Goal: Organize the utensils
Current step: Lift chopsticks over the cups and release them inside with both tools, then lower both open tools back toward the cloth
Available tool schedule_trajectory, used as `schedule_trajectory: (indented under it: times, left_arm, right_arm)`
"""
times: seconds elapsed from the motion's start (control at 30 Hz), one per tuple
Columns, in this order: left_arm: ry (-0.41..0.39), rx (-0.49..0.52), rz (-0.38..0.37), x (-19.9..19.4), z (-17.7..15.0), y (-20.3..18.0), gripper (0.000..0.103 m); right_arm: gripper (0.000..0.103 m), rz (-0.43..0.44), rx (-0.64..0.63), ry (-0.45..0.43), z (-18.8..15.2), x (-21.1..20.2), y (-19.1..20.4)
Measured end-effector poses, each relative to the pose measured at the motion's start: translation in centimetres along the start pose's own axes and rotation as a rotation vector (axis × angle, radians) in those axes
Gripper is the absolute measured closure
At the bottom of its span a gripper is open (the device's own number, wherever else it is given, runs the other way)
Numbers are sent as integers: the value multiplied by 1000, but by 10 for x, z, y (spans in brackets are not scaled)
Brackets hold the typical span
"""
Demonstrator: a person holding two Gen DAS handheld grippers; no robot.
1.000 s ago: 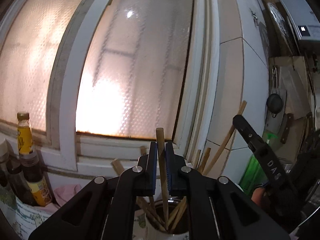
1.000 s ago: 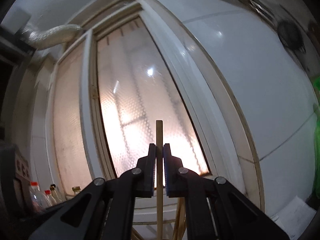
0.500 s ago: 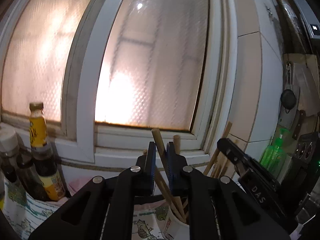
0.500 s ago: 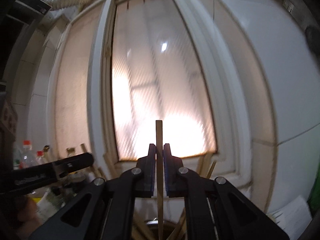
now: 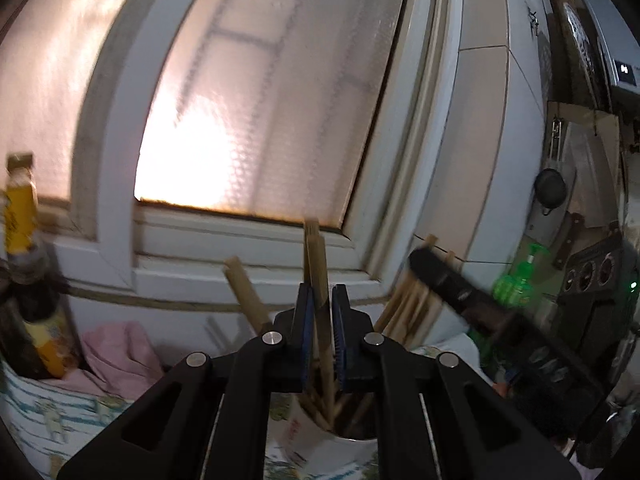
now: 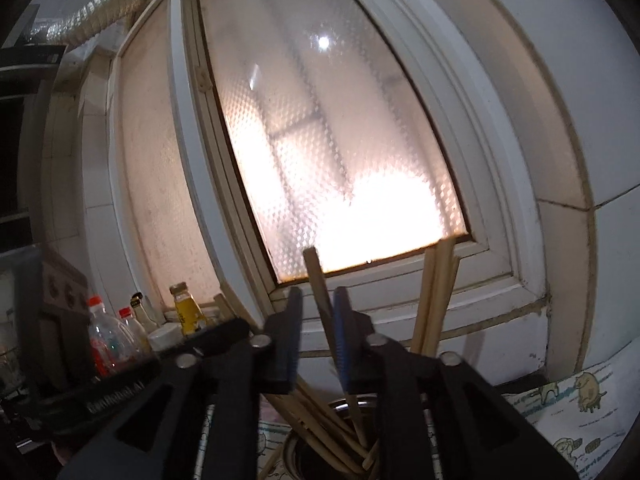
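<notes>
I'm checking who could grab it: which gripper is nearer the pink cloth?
Left. The left gripper is just right of the pink cloth; the right gripper lies farther right, beyond the cup.

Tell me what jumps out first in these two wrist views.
The glowing frosted window fills the background. Up front, the left gripper pinches an upright chopstick over the holder cup; the right gripper, jaws just opening, has a leaning chopstick loose between them.

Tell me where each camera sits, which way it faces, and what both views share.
Left wrist: on the left gripper, facing the window; its fingers pinch a chopstick above the cup; the right gripper shows.
Right wrist: on that gripper, facing the same window; its fingers, just opened, flank a loose chopstick.
Shared: window, cup, chopsticks.
</notes>
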State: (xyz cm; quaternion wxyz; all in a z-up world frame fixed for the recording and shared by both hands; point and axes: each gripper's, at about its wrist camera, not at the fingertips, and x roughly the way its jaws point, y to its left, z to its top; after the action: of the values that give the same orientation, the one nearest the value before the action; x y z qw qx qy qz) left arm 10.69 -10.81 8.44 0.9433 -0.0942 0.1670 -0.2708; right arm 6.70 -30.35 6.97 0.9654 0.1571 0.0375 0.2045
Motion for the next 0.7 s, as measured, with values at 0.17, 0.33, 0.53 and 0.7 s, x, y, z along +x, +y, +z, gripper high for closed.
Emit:
schedule_trajectory:
  times: [0.17,0.33,0.53,0.7]
  left_arm:
    - [33,3,-61,10,-9,-6,94]
    - [78,36,-100,24,-19,-23,94]
    - [66,72,-83,24,-23,-35,93]
    - [-67,100,-69,-10,-8,-40,57]
  right_arm:
    - [59,-13,40,-74,14,-24,-5]
    - [40,-61,83,-161,27,-45,-16]
    - [24,-101,116,-223,33,-58,-23]
    - [14,-133,94,-259,36,-66,-17]
